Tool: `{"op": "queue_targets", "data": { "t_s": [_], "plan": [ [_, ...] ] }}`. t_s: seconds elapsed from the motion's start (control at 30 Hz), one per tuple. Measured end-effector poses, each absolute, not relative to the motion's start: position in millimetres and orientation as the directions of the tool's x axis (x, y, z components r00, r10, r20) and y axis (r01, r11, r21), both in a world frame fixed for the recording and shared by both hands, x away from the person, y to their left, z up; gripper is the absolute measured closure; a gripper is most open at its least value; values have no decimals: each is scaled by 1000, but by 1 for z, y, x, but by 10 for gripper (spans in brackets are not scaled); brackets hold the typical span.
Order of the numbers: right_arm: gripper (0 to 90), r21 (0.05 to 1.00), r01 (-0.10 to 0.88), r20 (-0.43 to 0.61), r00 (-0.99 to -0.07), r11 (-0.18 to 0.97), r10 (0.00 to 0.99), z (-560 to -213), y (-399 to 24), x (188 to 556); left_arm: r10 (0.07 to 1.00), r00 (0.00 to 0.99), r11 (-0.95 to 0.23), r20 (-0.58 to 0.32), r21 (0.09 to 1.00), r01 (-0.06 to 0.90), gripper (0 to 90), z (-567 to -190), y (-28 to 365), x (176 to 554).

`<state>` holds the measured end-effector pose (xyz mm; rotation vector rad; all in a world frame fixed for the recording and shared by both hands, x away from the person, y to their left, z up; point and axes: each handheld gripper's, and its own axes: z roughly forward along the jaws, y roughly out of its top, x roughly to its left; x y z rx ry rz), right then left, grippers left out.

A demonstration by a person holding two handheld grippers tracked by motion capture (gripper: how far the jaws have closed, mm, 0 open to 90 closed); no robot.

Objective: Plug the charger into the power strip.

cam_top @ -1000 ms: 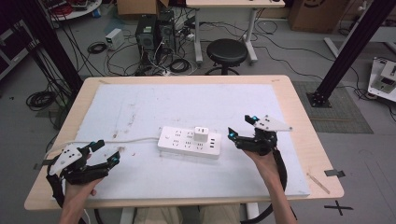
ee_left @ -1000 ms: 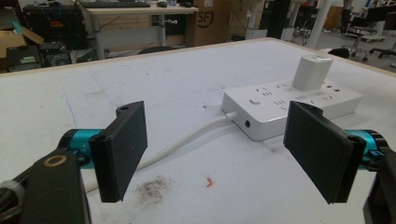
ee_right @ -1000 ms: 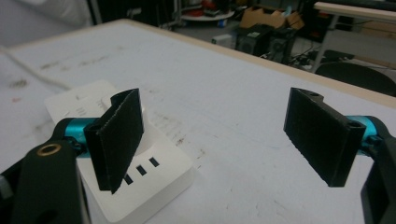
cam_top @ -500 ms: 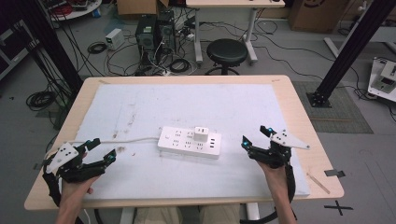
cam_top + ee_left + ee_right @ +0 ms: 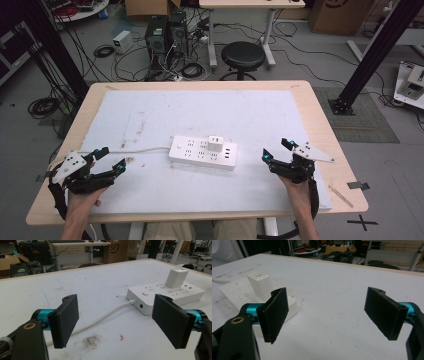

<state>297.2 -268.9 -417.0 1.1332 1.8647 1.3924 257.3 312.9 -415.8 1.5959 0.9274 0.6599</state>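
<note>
the power strip [image 5: 202, 152] lies flat at the middle of the white mat [image 5: 200, 115], with a white charger [image 5: 216, 144] plugged upright into its top and its cord [image 5: 135, 150] trailing off toward the left gripper. the left gripper [image 5: 107, 160] rests near the table's front left corner, jaws spread wide and holding nothing. the right gripper [image 5: 275, 150] sits well apart to the strip's right, jaws likewise wide open and empty.

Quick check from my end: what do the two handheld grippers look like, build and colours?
Both match: the left gripper and right gripper have black frames, flat rectangular black jaws on teal mounts, small blue tips, and a grey three-cornered plate on top. A brass-coloured ring sits on each black body. The forearms are bare, no sleeves.
</note>
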Motion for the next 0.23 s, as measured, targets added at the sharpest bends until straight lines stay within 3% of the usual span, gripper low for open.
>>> {"op": "queue_targets", "data": {
  "t_s": [0.23],
  "plan": [
    [199,943,314,62,-500,114,864,-416,-270,299,847,528,-64,-62,974,216,216,-415,316,256]
  ]
}}
